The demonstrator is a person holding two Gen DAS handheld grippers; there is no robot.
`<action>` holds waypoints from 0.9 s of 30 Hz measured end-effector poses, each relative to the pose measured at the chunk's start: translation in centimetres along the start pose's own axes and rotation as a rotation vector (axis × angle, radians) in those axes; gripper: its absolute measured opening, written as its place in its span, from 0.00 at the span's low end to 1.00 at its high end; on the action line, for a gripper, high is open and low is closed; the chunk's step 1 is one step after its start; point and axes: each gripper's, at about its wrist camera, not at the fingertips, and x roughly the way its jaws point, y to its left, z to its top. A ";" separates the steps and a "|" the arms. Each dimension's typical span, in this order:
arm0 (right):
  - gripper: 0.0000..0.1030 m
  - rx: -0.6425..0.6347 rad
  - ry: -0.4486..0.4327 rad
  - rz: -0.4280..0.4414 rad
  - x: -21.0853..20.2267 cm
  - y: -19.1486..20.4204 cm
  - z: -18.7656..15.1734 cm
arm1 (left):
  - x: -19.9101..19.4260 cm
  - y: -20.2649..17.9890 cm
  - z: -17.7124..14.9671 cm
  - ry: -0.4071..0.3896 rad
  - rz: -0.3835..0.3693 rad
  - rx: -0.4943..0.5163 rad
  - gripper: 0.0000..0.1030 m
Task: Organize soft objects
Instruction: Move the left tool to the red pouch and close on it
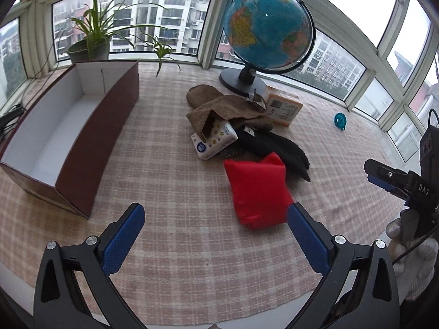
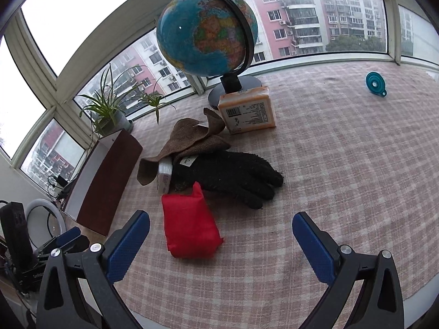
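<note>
**Both grippers hovering apart over the soft pile**

The brown box (image 1: pixel 82 142) is sitting well left of the globe (image 1: pixel 267 31), its inside showing white. In front of the globe's base, the brown cloth (image 1: pixel 225 108) is draping over the tissue pack (image 1: pixel 215 139), with the black glove (image 2: pixel 233 175) lying beside them. Nearest you, the red beanbag (image 2: pixel 189 226) is touching the glove's cuff. You are holding your left gripper (image 1: pixel 215 242) and right gripper (image 2: pixel 221 246) spread wide, gripping nothing.
</note>
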 end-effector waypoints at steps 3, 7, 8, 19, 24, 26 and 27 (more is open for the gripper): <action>1.00 -0.030 0.021 0.006 0.9 -0.5 0.3 | 1.4 -0.7 -0.2 0.019 -0.017 0.005 1.00; 0.98 -0.066 0.062 0.034 2.4 -0.7 0.6 | 3.3 -1.4 -0.4 0.043 -0.064 0.002 1.00; 0.97 -0.074 0.075 0.048 2.8 -0.7 0.7 | 3.8 -1.5 -0.4 0.050 -0.072 -0.001 1.00; 0.82 -0.123 0.242 0.163 9.2 0.2 0.9 | 8.3 -2.4 -0.5 0.112 -0.162 -0.027 0.97; 0.70 -0.119 0.321 0.207 11.9 0.6 0.7 | 9.5 -2.4 -0.5 0.141 -0.180 -0.027 0.92; 0.68 -0.104 0.347 0.222 12.7 0.5 0.7 | 9.9 -2.4 -0.5 0.150 -0.193 -0.030 0.92; 0.68 -0.102 0.358 0.228 13.1 0.5 0.7 | 10.2 -2.5 -0.5 0.155 -0.197 -0.028 0.92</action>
